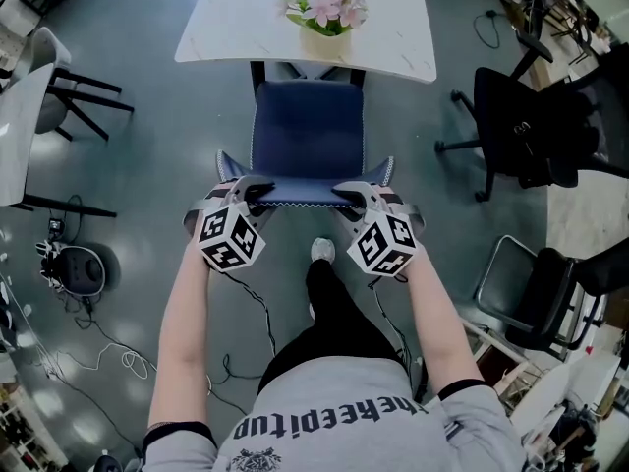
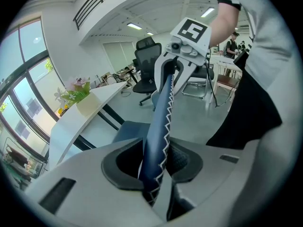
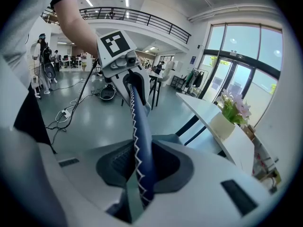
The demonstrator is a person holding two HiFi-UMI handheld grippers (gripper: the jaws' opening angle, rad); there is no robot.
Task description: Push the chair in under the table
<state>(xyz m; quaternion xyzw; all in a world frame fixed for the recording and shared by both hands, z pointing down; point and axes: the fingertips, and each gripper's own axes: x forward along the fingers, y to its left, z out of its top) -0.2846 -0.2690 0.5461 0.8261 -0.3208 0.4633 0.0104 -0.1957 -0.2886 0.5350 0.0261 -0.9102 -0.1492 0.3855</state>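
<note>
blue chair (image 1: 308, 131) stands just in front of the white tabletop (image 1: 393, 28), front edge of its seat right at the tabletop's near edge, most of the seat out from under the tabletop. backrest (image 1: 300, 197) with white zigzag stitching is on the side away from the tabletop. left tool (image 1: 251, 191) is clenched on the backrest's top edge at its left end, padding squeezed between both pads. right tool (image 1: 354, 194) is clamped on the same edge at the right end, same grip. both tools point towards the tabletop and down. flower pot (image 1: 324, 42) with pink flowers sits on the tabletop by its near edge, in line with the chair. black office chair (image 1: 521, 131) is off to the tabletop's right, well apart. person's shoe (image 1: 322, 251) is on the floor (image 1: 147, 116) behind the backrest, further from the tabletop.
</note>
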